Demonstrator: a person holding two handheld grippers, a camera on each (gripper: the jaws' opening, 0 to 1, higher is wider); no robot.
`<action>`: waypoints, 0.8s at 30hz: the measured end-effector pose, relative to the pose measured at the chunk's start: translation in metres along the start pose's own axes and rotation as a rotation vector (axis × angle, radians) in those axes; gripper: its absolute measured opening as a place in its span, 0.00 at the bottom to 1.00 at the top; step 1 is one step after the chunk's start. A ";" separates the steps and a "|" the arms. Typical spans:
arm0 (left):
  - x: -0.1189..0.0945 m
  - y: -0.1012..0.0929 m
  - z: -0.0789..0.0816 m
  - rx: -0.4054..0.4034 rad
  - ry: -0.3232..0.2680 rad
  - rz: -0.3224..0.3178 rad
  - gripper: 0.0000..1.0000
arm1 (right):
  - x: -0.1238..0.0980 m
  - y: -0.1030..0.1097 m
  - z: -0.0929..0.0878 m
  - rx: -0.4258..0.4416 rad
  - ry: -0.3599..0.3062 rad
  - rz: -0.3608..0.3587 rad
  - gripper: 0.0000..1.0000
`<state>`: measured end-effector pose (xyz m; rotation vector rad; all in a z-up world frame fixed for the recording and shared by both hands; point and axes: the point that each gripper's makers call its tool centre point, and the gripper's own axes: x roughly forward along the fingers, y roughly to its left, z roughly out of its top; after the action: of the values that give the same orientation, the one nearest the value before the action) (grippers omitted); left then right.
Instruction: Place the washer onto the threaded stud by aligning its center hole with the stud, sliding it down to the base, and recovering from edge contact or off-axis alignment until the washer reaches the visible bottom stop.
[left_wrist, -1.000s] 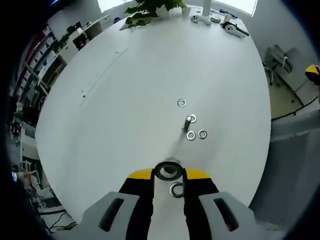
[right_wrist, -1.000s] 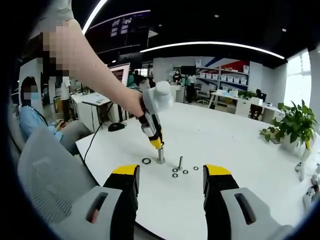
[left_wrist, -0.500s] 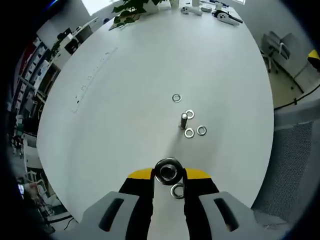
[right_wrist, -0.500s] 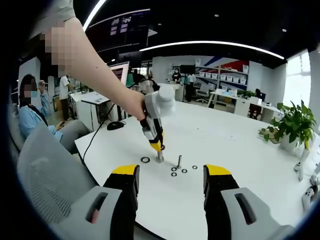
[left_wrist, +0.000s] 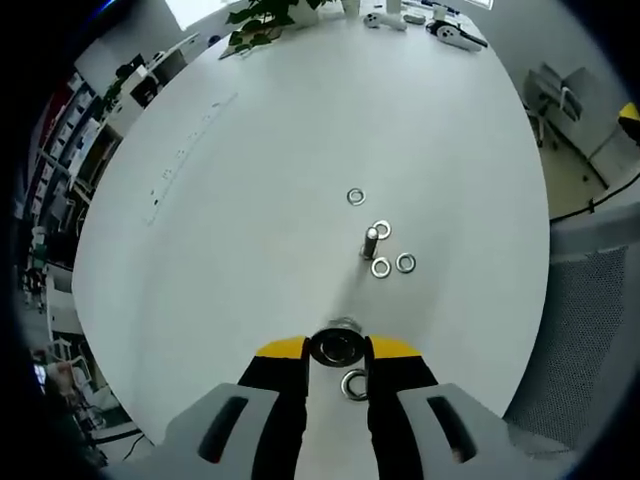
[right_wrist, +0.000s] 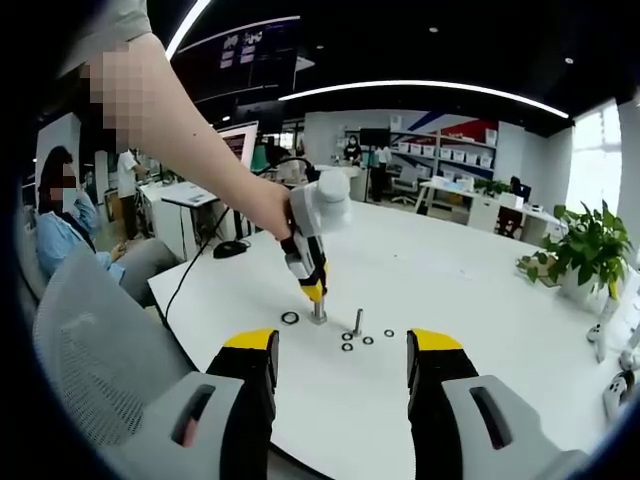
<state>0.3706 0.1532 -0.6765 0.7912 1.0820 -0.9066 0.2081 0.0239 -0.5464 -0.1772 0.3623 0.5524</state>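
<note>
A short threaded stud (left_wrist: 371, 241) (right_wrist: 358, 322) stands upright on the round white table (left_wrist: 230, 180) (right_wrist: 480, 290). Several loose washers lie flat around it, such as one washer (left_wrist: 355, 196) beyond it and another washer (left_wrist: 405, 262) beside it. My left gripper (left_wrist: 338, 348) (right_wrist: 315, 290) points down at the table and is shut on a short metal tube (left_wrist: 337, 347) (right_wrist: 318, 312), a little short of the stud. One more washer (left_wrist: 354, 384) (right_wrist: 290, 318) lies on the table by that tube. My right gripper (right_wrist: 342, 350) hangs open and empty above the near table edge.
A potted plant (left_wrist: 265, 20) (right_wrist: 590, 245) and white controllers (left_wrist: 450, 30) sit at the far rim. A grey mesh chair (right_wrist: 90, 330) (left_wrist: 590, 330) stands by the table edge. A person (right_wrist: 60, 230) sits behind it, and desks and shelves fill the room.
My left gripper has stayed at the same spot by the stud with the tube in it, its view shifting only slightly. The right gripper has not moved.
</note>
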 end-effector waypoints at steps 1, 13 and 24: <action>0.000 0.000 0.000 -0.003 -0.003 -0.001 0.19 | 0.000 0.000 0.000 0.001 0.000 0.000 0.54; -0.003 -0.001 0.001 0.001 -0.014 0.008 0.16 | 0.000 0.000 0.001 0.005 -0.007 0.001 0.54; -0.004 -0.002 0.002 -0.017 -0.016 0.009 0.14 | -0.001 0.000 0.001 0.005 -0.010 0.003 0.54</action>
<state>0.3690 0.1521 -0.6721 0.7732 1.0706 -0.8942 0.2079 0.0236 -0.5449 -0.1689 0.3546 0.5549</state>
